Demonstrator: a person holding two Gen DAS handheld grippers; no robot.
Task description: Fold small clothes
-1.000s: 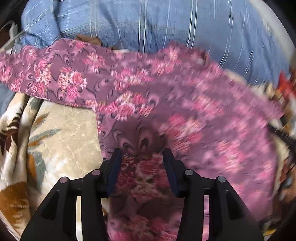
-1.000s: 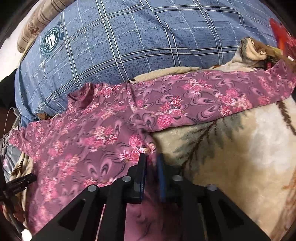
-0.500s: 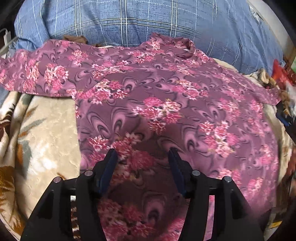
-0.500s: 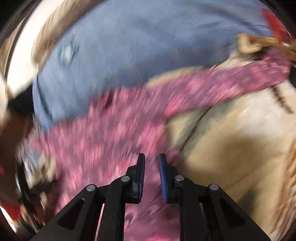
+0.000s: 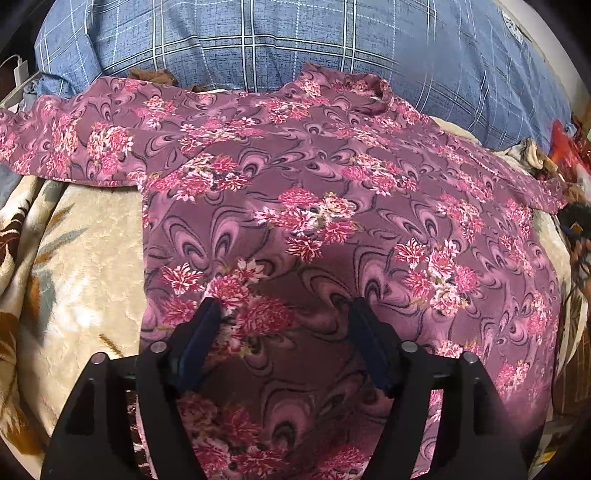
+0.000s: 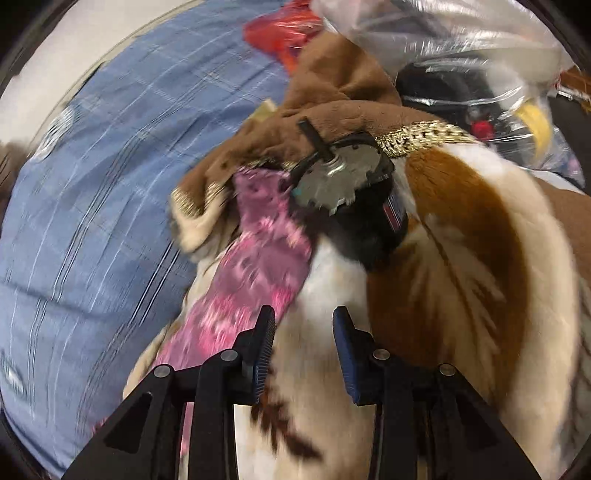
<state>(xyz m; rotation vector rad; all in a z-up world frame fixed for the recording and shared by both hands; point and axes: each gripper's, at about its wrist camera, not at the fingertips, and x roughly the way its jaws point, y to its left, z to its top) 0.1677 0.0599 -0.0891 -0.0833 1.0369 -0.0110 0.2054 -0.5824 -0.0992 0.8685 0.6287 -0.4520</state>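
Left wrist view. Floral long-sleeved top (image 5: pixel 325 206): mauve with pink flowers, spread flat on a cream leaf-patterned blanket (image 5: pixel 85 251), collar at the far edge against a blue plaid pillow (image 5: pixel 258 33). Body axis runs away from the camera; sleeves run crosswise, one to the far left, one to the right edge. Left gripper (image 5: pixel 284 321): jaws apart, hovering over the lower body near the hem, nothing between them; contact with the cloth cannot be told.

Right wrist view (blurred). Right gripper (image 6: pixel 303 328): jaws apart, empty, over bare blanket. The top's right sleeve (image 6: pixel 258 266) lies just left of the left finger, its long axis leading ahead toward a black device with a toothed disc (image 6: pixel 343 177) at the cuff end.

Judgement: sleeve fold pending; the right gripper is nearer this sleeve and needs a small leftward shift to straddle it.
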